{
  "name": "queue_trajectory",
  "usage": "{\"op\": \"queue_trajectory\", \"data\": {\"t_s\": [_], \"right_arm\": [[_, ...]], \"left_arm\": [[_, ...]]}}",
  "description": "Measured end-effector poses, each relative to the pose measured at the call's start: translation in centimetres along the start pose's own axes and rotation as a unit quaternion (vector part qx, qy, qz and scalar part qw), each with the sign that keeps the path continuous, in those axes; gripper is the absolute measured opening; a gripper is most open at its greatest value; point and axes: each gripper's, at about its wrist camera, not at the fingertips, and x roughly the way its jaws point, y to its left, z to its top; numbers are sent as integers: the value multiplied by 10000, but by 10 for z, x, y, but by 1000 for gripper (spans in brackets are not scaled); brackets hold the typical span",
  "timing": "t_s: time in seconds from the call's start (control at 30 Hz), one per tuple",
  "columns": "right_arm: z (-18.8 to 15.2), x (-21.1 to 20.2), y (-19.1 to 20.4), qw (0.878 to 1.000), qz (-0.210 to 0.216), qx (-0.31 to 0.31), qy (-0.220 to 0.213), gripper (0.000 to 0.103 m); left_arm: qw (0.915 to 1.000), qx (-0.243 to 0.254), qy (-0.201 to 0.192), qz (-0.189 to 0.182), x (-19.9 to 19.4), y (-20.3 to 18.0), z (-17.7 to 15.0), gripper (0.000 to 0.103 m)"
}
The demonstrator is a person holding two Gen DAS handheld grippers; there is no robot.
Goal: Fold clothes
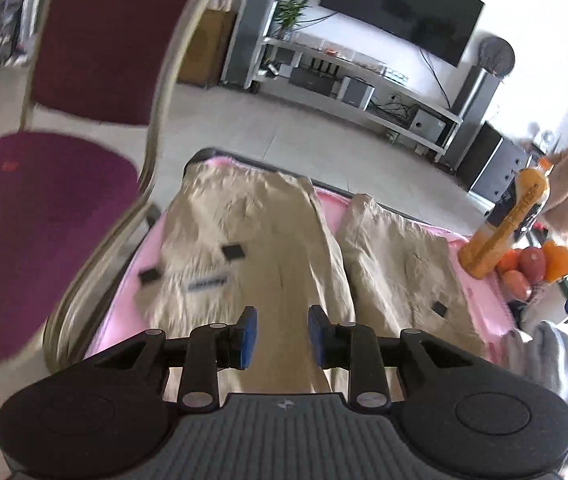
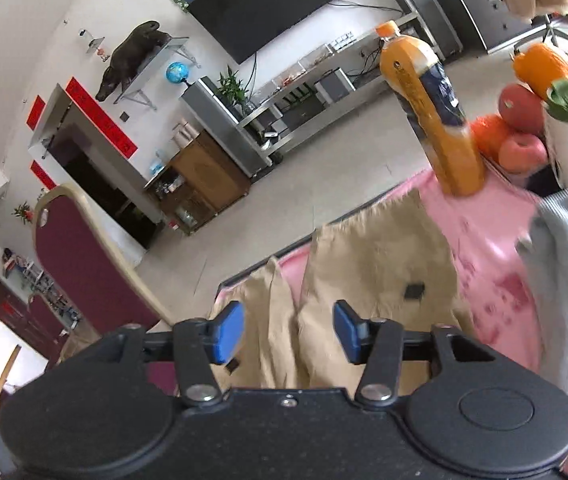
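Khaki trousers (image 1: 268, 240) lie spread across the pink tabletop (image 1: 124, 304) at mid-frame, both legs running toward the upper edge. Left gripper (image 1: 282, 334) hovers low over the nearer leg, jaws apart and empty. Right gripper (image 2: 288, 330), tilted, hangs likewise above the cloth, jaws parted, holding nothing.

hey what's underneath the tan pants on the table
A pink cloth lies under the tan pants, showing around their edges and between the legs. Whatever is beneath the cloth is covered.
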Motion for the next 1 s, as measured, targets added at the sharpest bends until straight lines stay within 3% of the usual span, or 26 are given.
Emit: {"op": "queue_trajectory", "data": {"t_s": [0.07,0.17,0.3,0.33,0.37,0.43,0.67,0.7,0.73,0.9,1.0], "right_arm": [[8,22,-6,9998,-172,-44,-52,68],[11,61,-39,9968,-799,-39,3,69],[16,106,-103,9868,-1389,768,323,68],[17,115,-117,9846,-1435,928,363,63],[18,123,-129,9824,-1479,1069,406,50],[21,140,-146,9793,-1553,1185,536,35],[21,187,-167,9802,-1298,1327,690,32],[21,189,-163,9822,-1301,1191,649,24],[22,192,-157,9833,-1374,1001,645,1],[28,177,-130,9806,-1937,316,-39,2],[30,175,-132,9773,-2117,85,74,7]], "left_arm": [[9994,217,225,133,32,2,4,32],[9956,433,673,480,85,9,-1,32],[9898,584,1042,779,129,15,-6,28],[9896,602,1040,791,132,15,-6,29],[9894,620,1038,802,134,14,-6,30],[9890,656,1034,825,139,14,-6,31],[9876,784,1020,904,157,11,-5,37],[9874,798,1011,917,158,11,-5,38],[9873,809,998,931,158,10,-5,38],[9871,635,1116,957,163,15,-7,38],[9869,638,1107,990,164,15,-8,38]]}}
